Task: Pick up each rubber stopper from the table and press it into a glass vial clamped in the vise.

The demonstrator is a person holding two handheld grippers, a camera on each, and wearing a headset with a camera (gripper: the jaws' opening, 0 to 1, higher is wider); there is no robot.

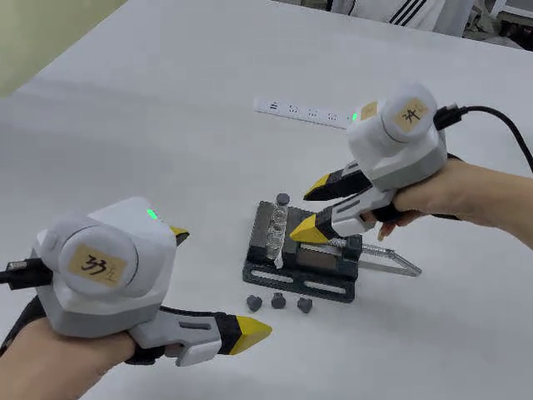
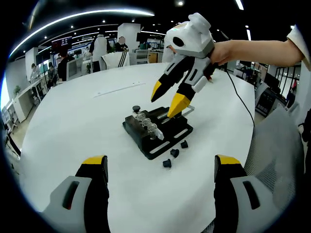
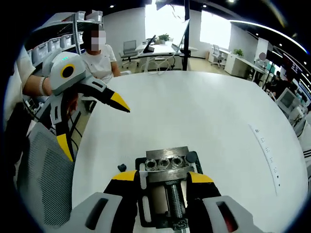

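Open-plan office, desks (image 3: 163, 47), office chairs (image 3: 129, 48), stocked shelving (image 3: 48, 46)

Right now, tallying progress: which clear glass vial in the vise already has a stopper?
The end vial farthest from the loose dark rubber stoppers on the table; its neighbours stand open.

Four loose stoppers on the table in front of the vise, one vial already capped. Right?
No: three loose stoppers lie on the table in front of the vise, not four; the head view shows it. One vial is already capped, as said.
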